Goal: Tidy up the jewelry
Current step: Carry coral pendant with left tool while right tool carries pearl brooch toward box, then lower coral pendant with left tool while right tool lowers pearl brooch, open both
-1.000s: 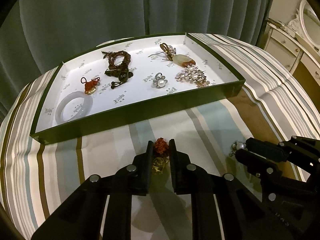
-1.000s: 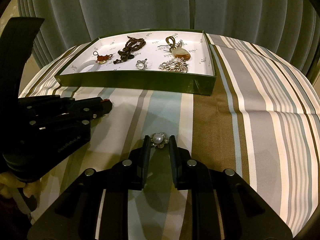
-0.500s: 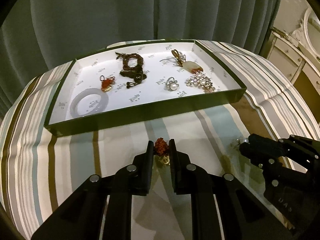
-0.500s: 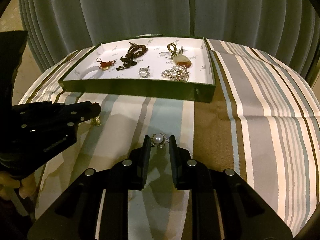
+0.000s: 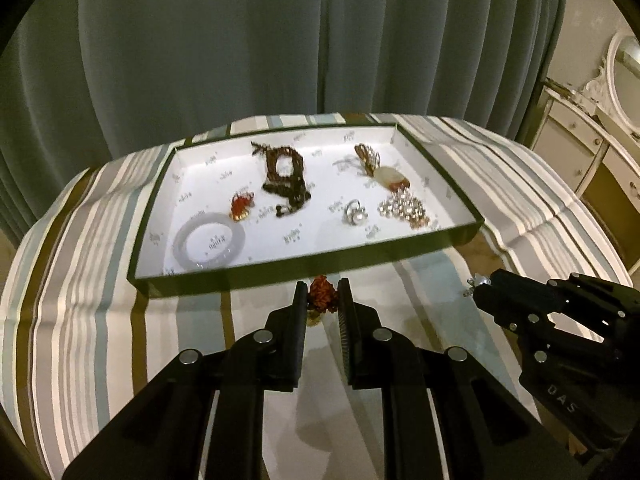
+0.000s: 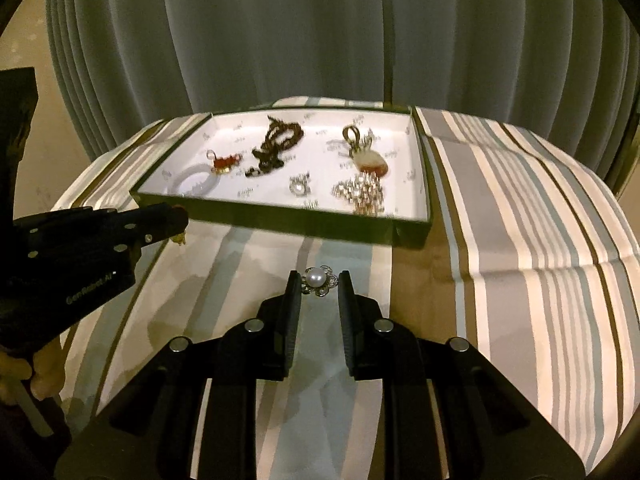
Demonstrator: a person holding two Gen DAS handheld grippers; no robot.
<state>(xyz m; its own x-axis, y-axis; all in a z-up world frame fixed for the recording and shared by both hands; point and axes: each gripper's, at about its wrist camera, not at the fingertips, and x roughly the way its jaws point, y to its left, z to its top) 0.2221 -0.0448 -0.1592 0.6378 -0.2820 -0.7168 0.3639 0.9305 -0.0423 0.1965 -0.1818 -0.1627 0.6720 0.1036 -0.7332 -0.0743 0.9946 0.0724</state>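
Observation:
My left gripper (image 5: pixel 322 300) is shut on a red and gold earring (image 5: pixel 321 298) and holds it above the cloth, just short of the tray's near wall. My right gripper (image 6: pixel 319 280) is shut on a pearl flower earring (image 6: pixel 319 279), also lifted; it shows in the left wrist view (image 5: pixel 478 282) too. The green tray (image 5: pixel 304 270) with a white floor holds a matching red earring (image 5: pixel 241 206), a matching pearl earring (image 5: pixel 356 216), a white bangle (image 5: pixel 210 240), a brown bead strand (image 5: pixel 286 178), a stone pendant (image 5: pixel 390 178) and a crystal brooch (image 5: pixel 404 210).
The tray sits on a round table under a striped cloth (image 6: pixel 520 240). A grey curtain (image 5: pixel 280 40) hangs behind. A white dresser with a mirror (image 5: pixel 592 148) stands at the right. The left gripper body (image 6: pixel 80 248) fills the left of the right wrist view.
Both grippers have lifted off the cloth with their earrings and risen; the tray now looks smaller and farther down in both views.

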